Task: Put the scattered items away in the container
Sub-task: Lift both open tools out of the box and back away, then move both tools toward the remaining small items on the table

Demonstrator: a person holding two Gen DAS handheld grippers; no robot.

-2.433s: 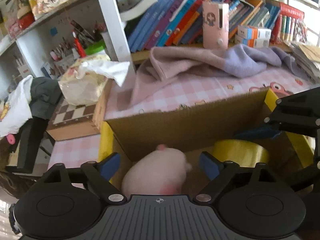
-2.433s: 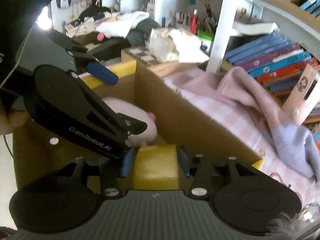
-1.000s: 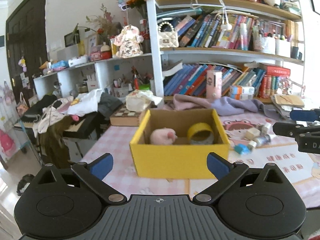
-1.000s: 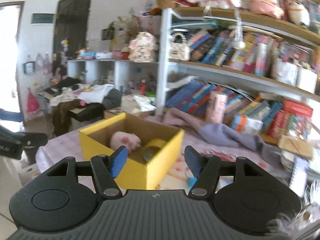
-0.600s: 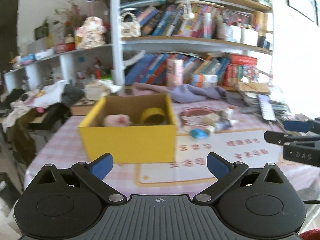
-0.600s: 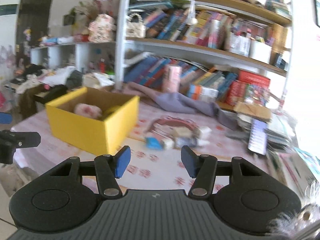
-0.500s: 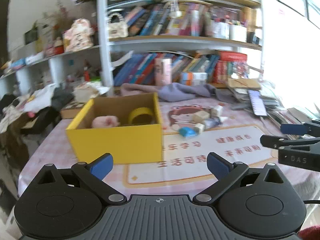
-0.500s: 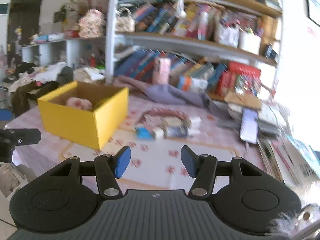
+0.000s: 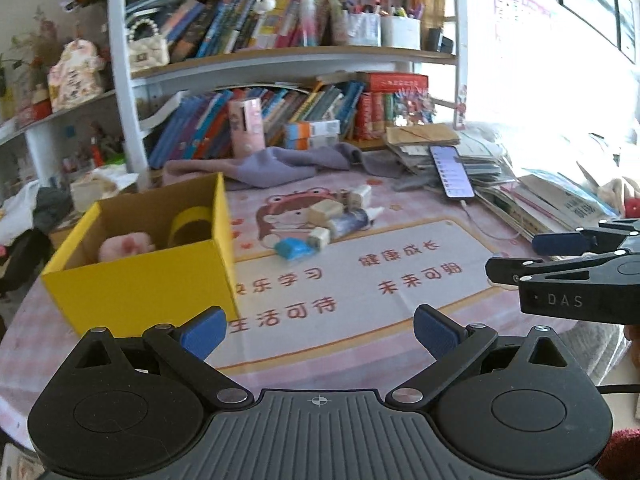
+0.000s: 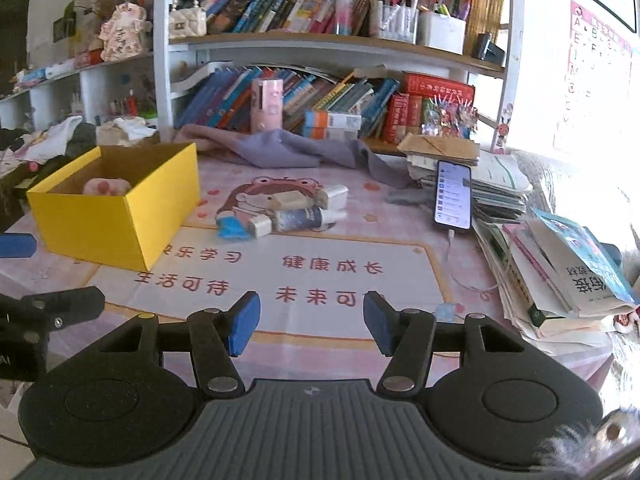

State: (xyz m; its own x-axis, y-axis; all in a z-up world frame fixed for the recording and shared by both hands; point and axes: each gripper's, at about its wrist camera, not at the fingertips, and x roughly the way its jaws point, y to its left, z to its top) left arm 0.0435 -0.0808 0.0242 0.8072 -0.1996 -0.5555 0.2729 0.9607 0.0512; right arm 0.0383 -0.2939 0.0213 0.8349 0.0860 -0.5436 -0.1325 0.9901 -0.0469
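A yellow cardboard box [image 9: 140,276] [image 10: 116,216] stands on the table's left side. It holds a pink plush toy [image 9: 126,246] [image 10: 105,187] and a yellow tape roll [image 9: 190,226]. Scattered items lie in a cluster on the mat right of the box: a blue item [image 9: 294,247] [image 10: 231,227], a white charger [image 10: 261,224], a bottle [image 9: 352,219] [image 10: 304,216] and small blocks [image 9: 326,211]. My left gripper [image 9: 318,328] is open and empty, held back from the table. My right gripper [image 10: 306,322] is open and empty, also held back from the table.
A phone [image 10: 454,196] on a cable leans on stacked books [image 10: 560,264] at the right. A purple cloth [image 10: 288,148] lies behind the cluster, below bookshelves [image 10: 320,52]. A printed mat [image 10: 304,264] covers the table's middle. The right gripper shows in the left wrist view [image 9: 560,260].
Both grippers left the box, with the plush toy and tape roll inside, opened, pulled far back and swung right. The item cluster has come into view.
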